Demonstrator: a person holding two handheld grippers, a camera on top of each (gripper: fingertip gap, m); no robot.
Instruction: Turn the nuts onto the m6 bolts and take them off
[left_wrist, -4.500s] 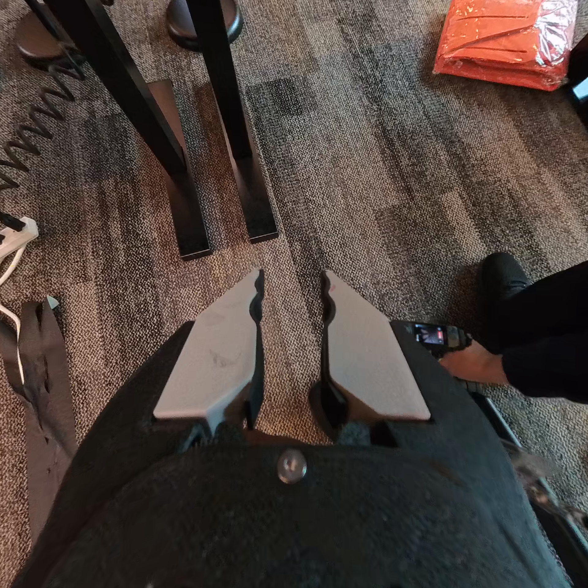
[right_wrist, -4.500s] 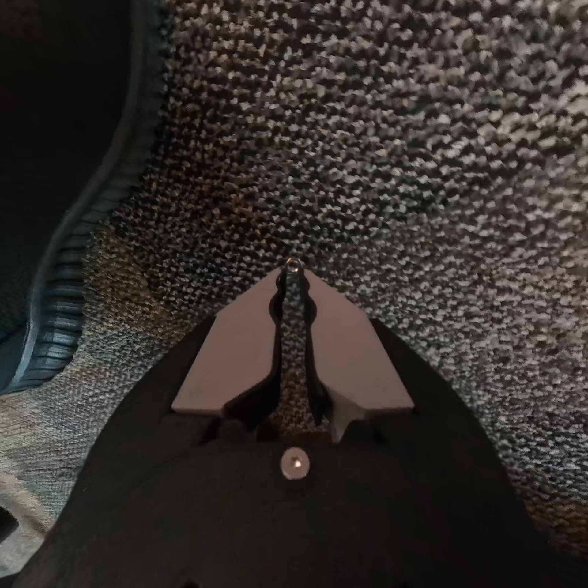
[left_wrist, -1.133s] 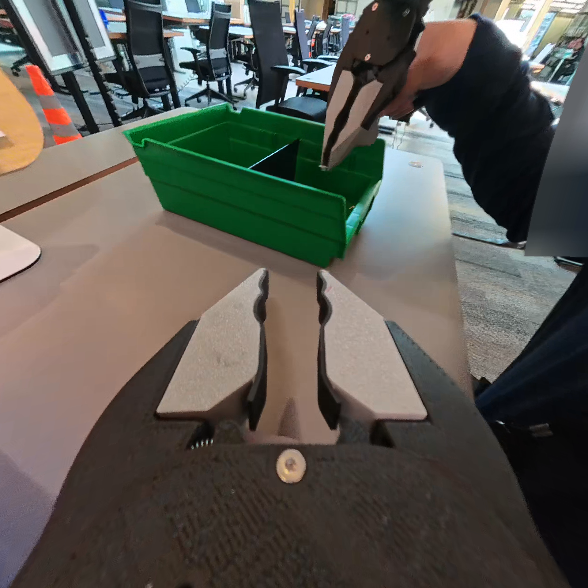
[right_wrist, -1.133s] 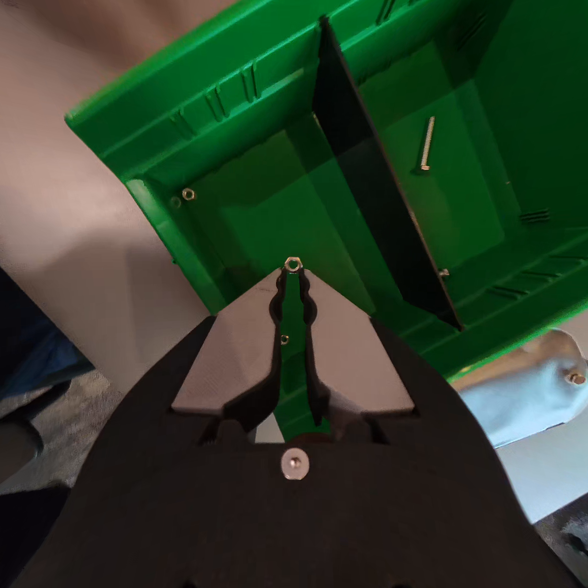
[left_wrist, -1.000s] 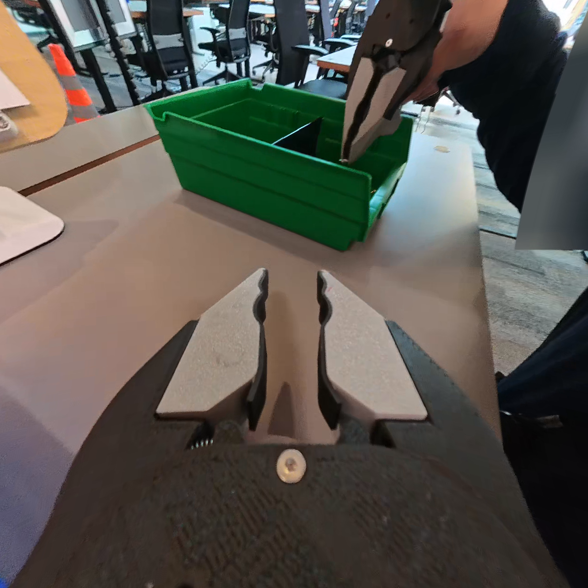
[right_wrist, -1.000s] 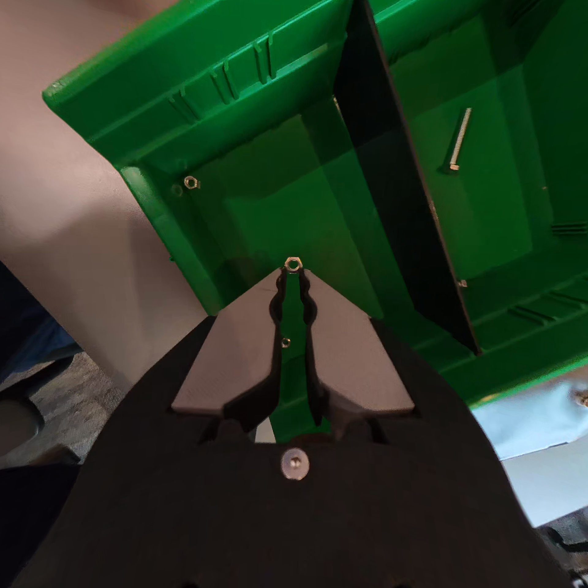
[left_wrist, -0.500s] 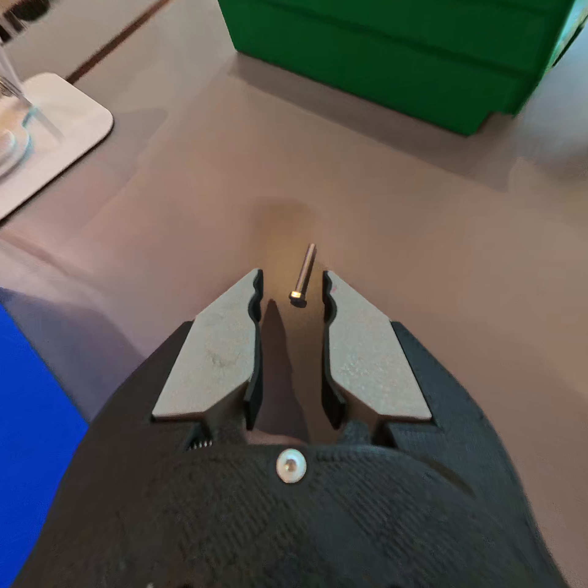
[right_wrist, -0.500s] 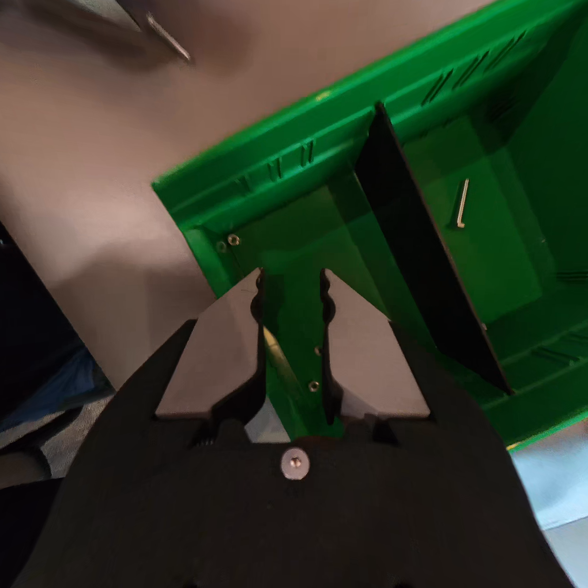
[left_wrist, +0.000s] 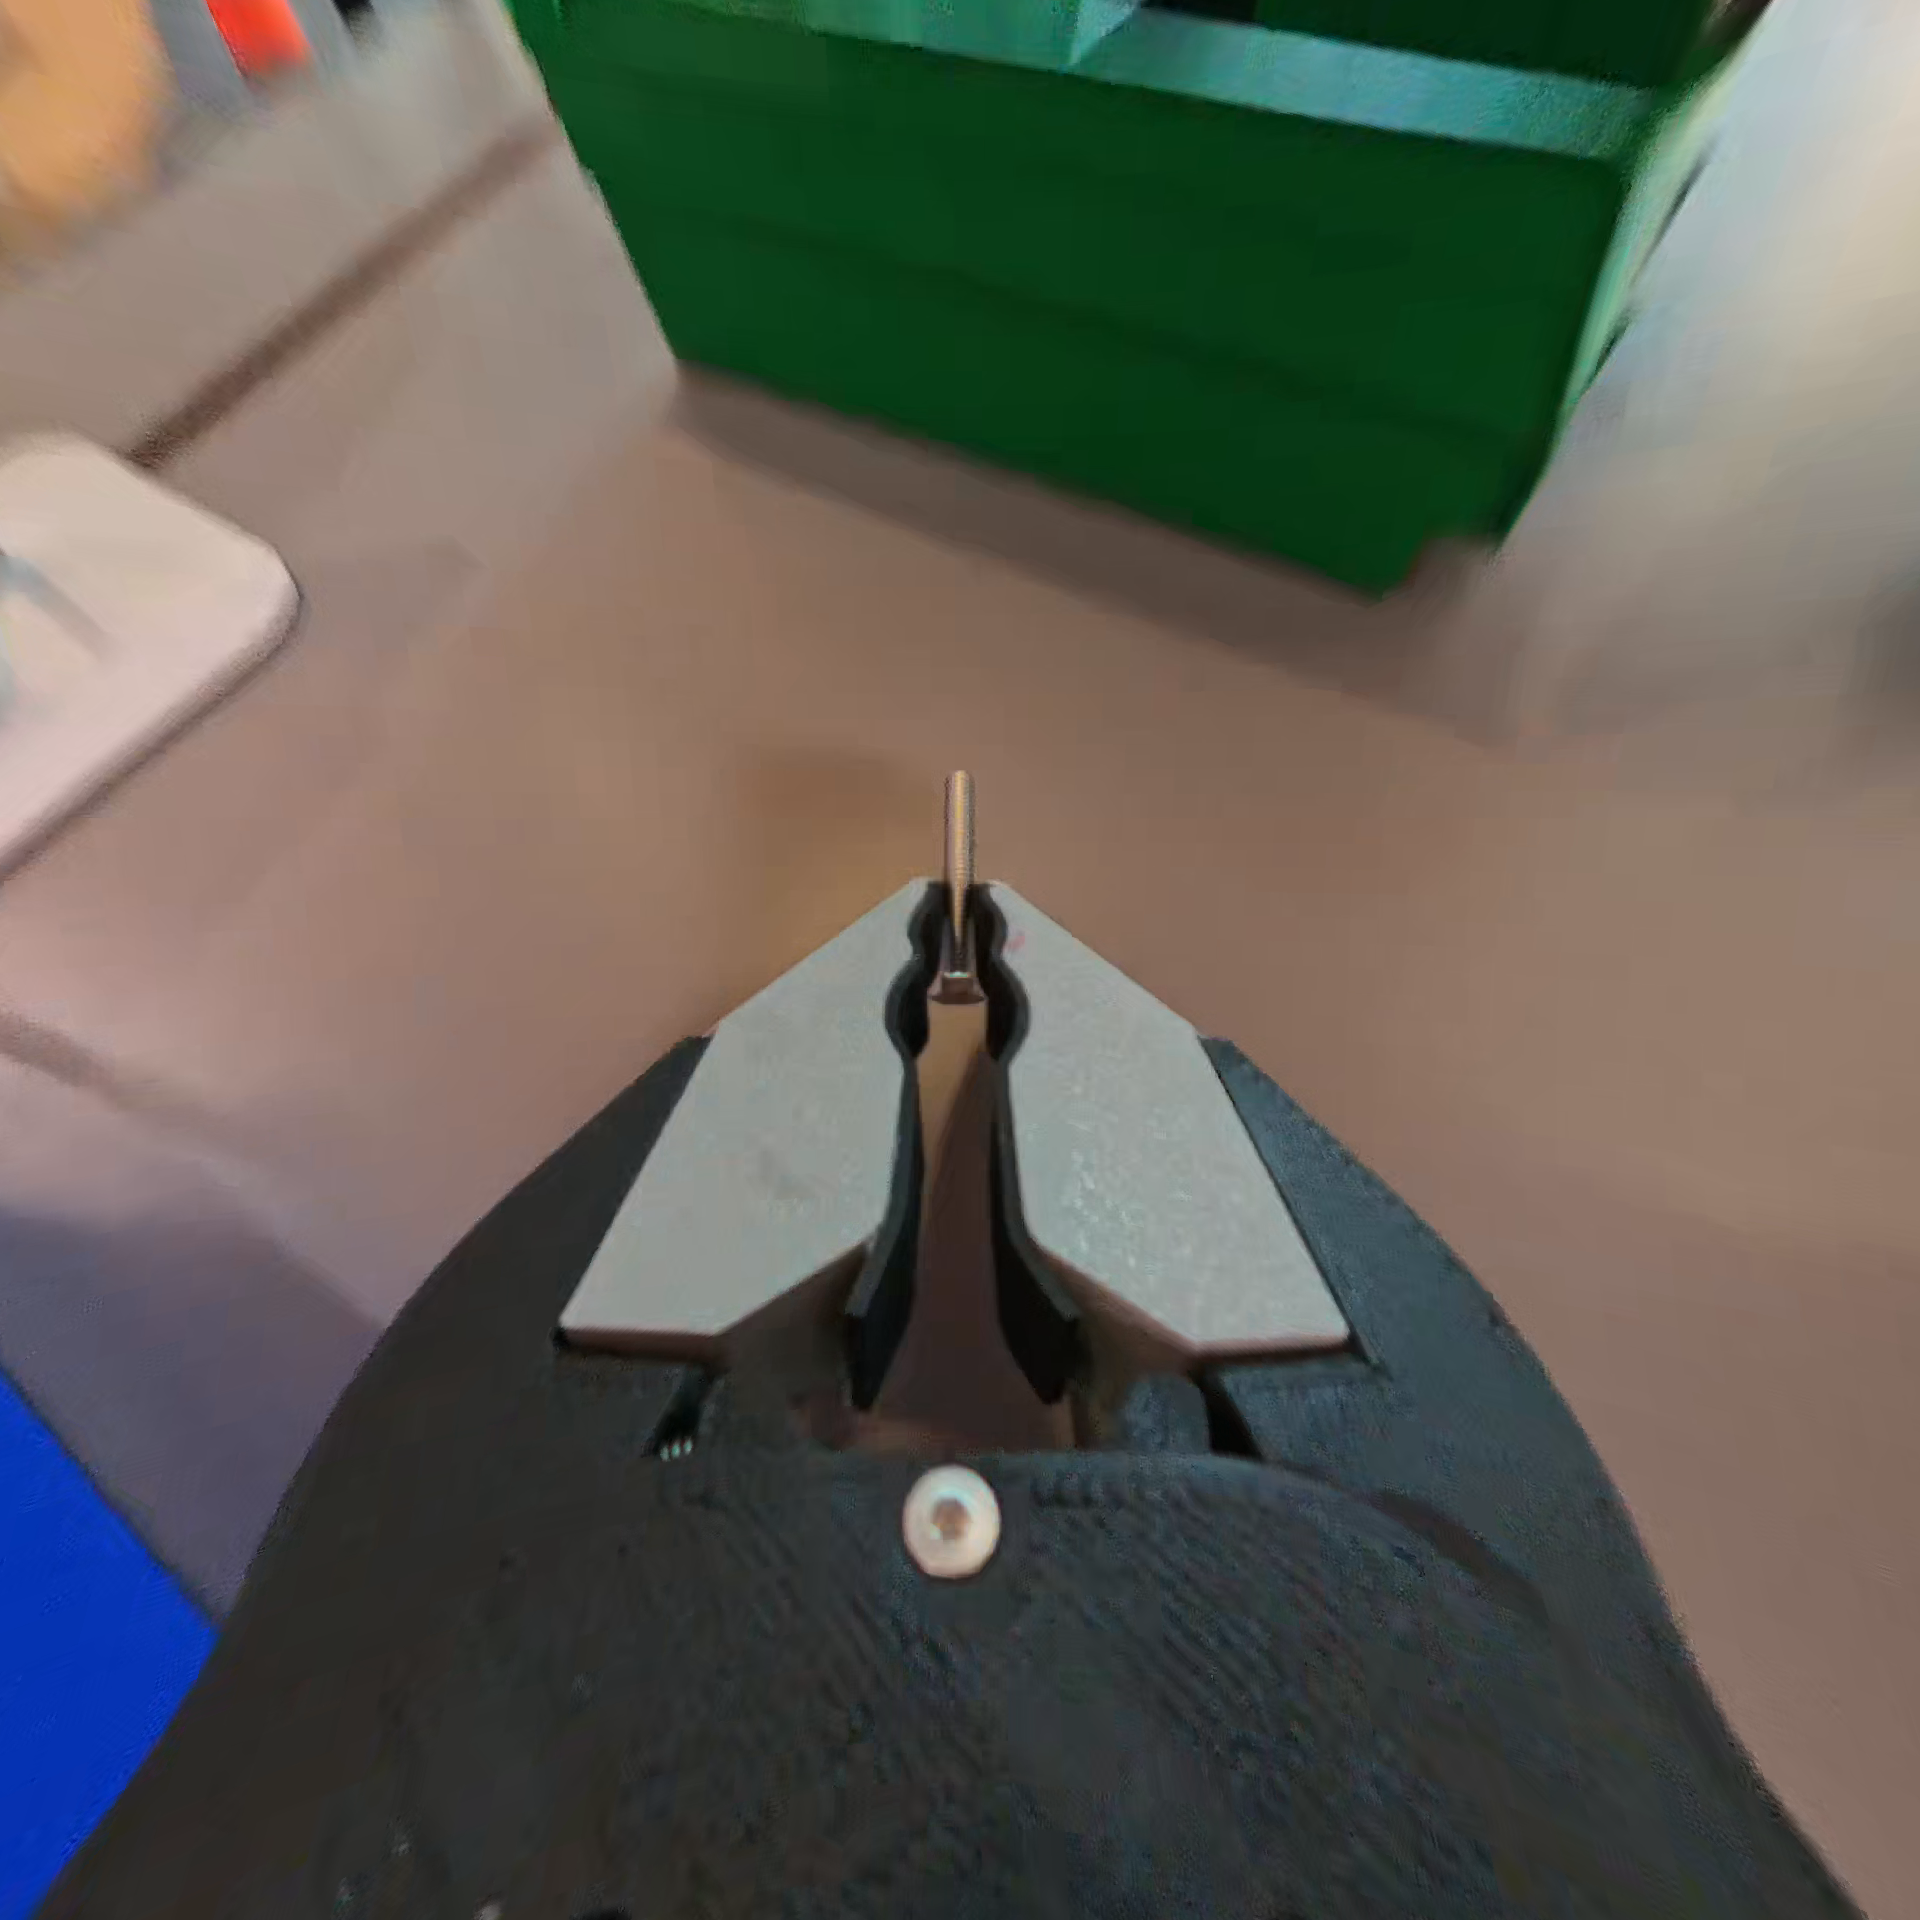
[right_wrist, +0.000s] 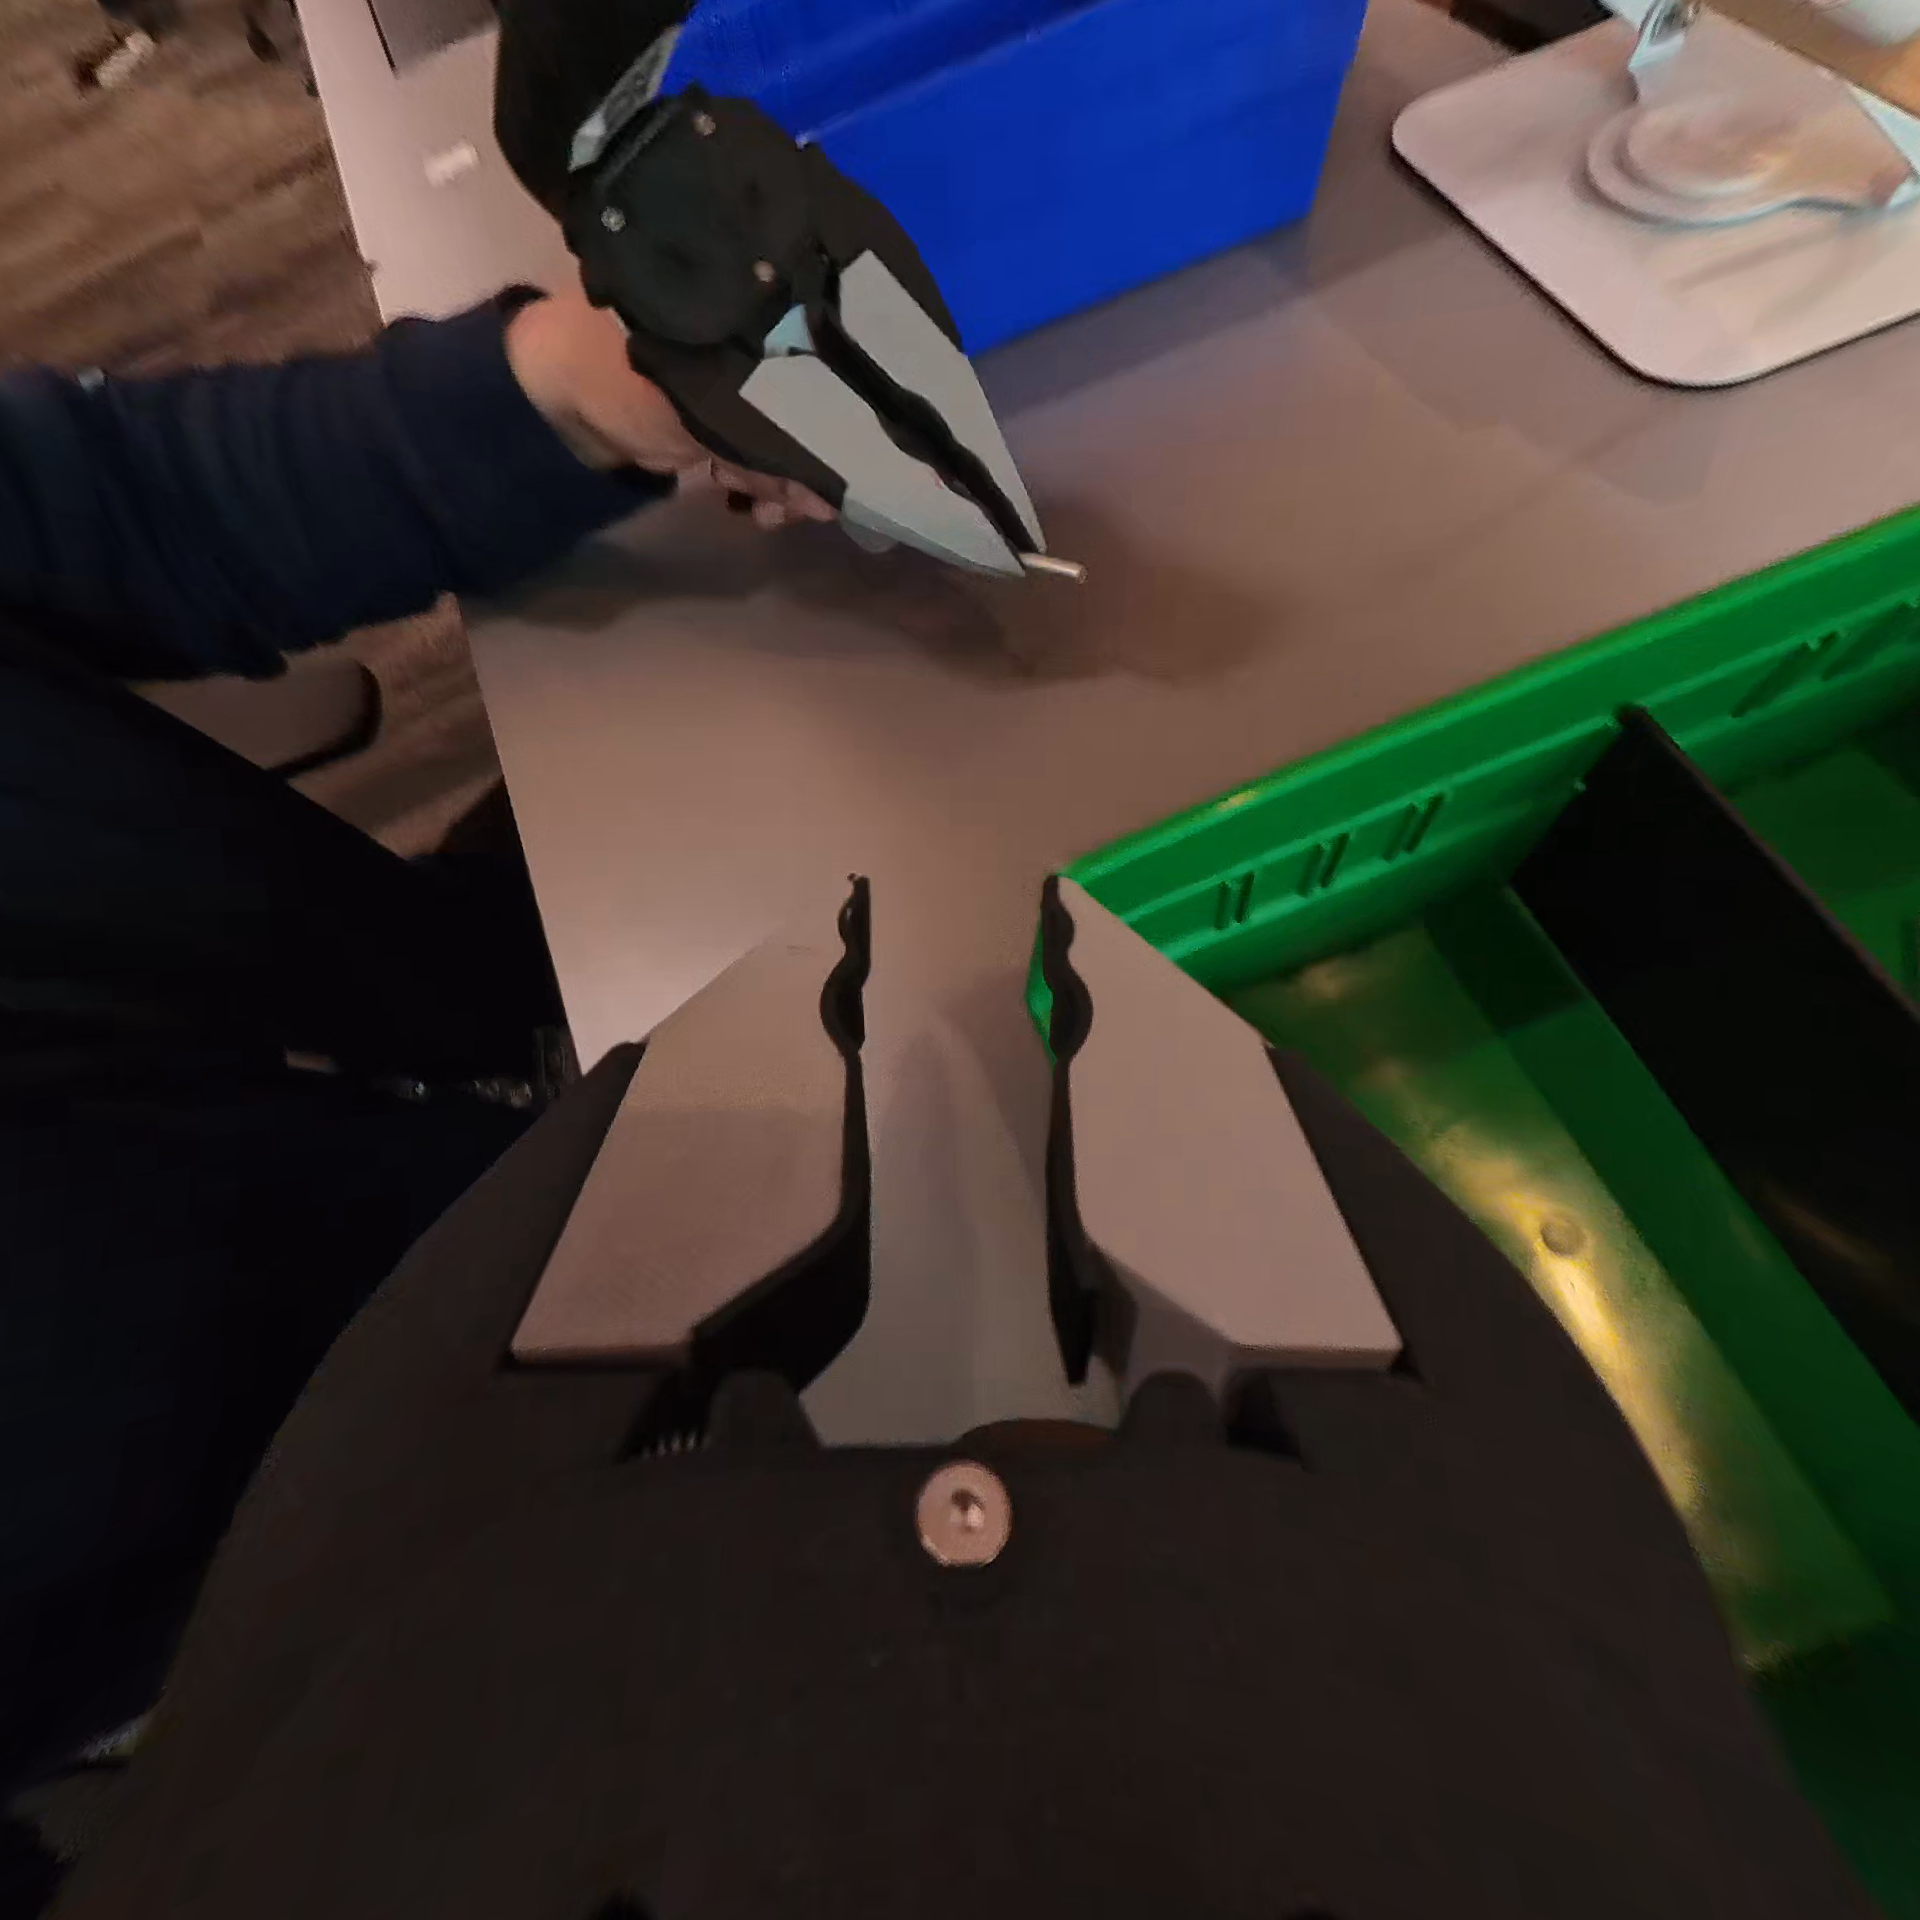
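Now the left gripper (left_wrist: 958, 894) is pinched on a bolt (left_wrist: 957, 831) at the centre of its own frame, head tucked between the fingers, threaded shank jutting forward over the desk (left_wrist: 1351, 831); half a second ago that bolt lay loose on the desk between spread fingers. From the right wrist view the same gripper appears at upper left, the bolt's tip poking out toward the green bin (right_wrist: 1455, 810). The right gripper (right_wrist: 951, 904), which a second ago clamped a nut over the bin, now stands spread and empty at the bin's near corner. Whether that nut landed in the bin cannot be told from these frames. With the bolt secured, fetching a nut to thread on looks next.
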